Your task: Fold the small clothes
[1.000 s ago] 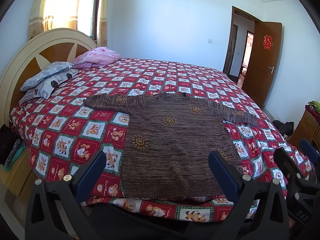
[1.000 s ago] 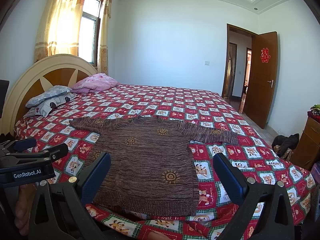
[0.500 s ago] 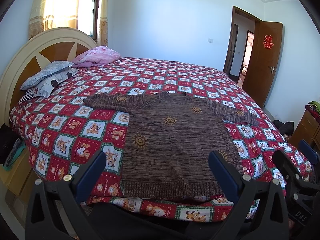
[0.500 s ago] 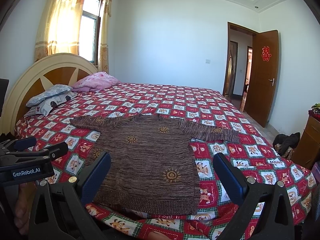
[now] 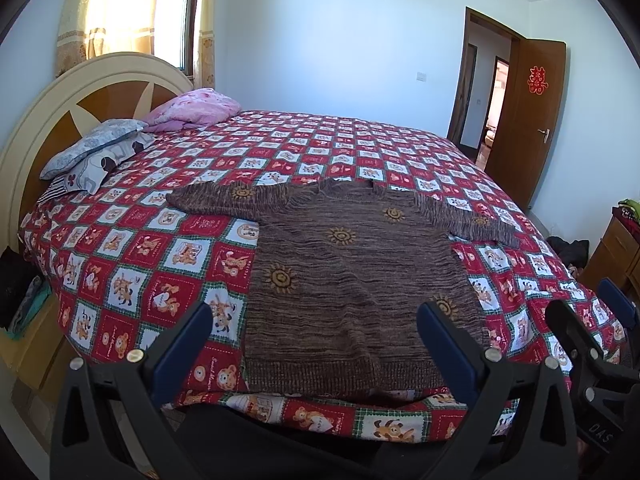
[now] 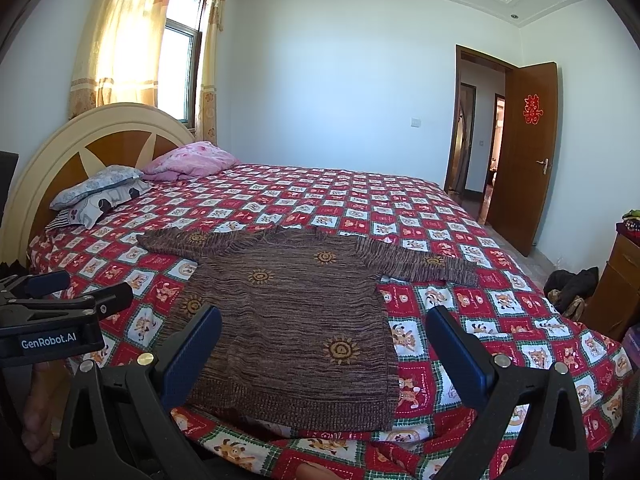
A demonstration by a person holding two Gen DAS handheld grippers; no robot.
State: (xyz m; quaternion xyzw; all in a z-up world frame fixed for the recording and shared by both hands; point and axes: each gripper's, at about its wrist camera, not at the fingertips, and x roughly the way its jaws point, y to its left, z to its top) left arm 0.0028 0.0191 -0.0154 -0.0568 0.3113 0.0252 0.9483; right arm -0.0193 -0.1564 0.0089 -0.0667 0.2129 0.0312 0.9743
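Observation:
A small brown knitted sweater point(image 5: 352, 280) with yellow sun motifs lies flat on the bed, both sleeves spread out sideways and its hem at the near edge. It also shows in the right wrist view point(image 6: 296, 320). My left gripper point(image 5: 314, 336) is open and empty, held in front of the hem, off the bed. My right gripper point(image 6: 322, 348) is open and empty, also just short of the hem. The right gripper shows at the right edge of the left wrist view point(image 5: 592, 344); the left gripper shows at the left of the right wrist view point(image 6: 60, 312).
The bed has a red checked cartoon cover point(image 5: 132, 264) and a round headboard point(image 5: 100, 80) at the left. Pillows point(image 5: 96, 156) and a pink blanket point(image 5: 192, 110) lie by the headboard. A wooden cabinet point(image 6: 616, 284) and an open door point(image 6: 524, 152) are at the right.
Both views have tilted up slightly, so the sweater sits a little lower in frame. The sweater has not moved and both grippers stay open.

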